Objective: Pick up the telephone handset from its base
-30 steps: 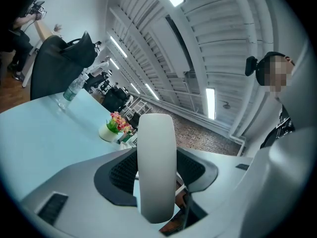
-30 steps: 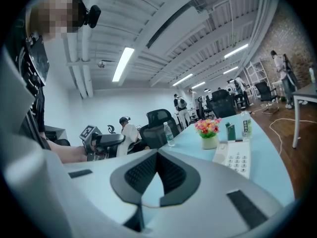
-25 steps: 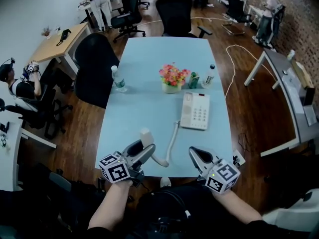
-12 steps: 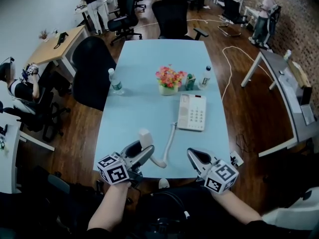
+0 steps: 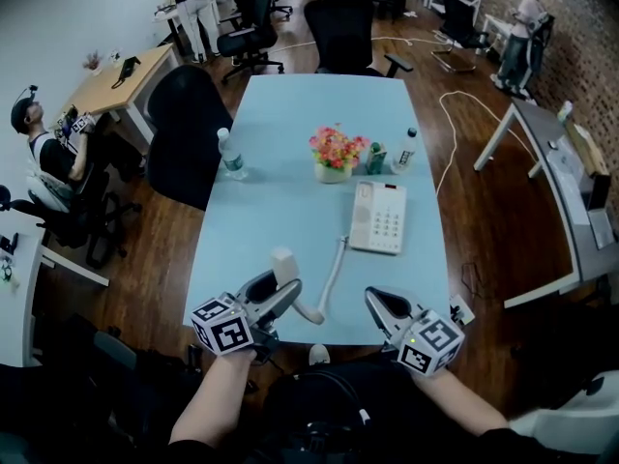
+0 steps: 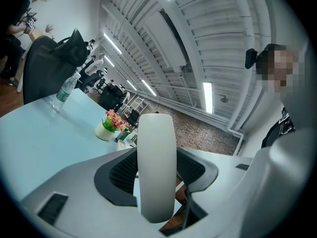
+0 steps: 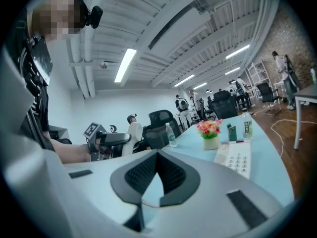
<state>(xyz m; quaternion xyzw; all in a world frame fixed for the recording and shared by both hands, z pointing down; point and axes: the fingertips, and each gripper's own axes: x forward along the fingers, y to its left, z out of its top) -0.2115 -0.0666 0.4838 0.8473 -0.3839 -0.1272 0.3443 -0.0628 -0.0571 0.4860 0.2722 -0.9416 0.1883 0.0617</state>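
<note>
Left gripper (image 5: 278, 298) clamped mid-shaft on white plastic telephone handset (image 6: 156, 162), off cream keypad base (image 5: 379, 217). Likely rigid, light, slippery; white cord (image 5: 334, 269) may tug. Right gripper (image 5: 382, 303) closed, empty.

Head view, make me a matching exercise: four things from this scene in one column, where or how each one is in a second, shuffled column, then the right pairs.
Column one
1. handset
2. telephone base
3. flower pot
4. right gripper

Column two
A. jaws together, nothing between them
B. standing at the middle of the table
C. clamped in the jaws of the left gripper
D. lying flat, keypad up

Pairs: 1-C, 2-D, 3-B, 4-A
</note>
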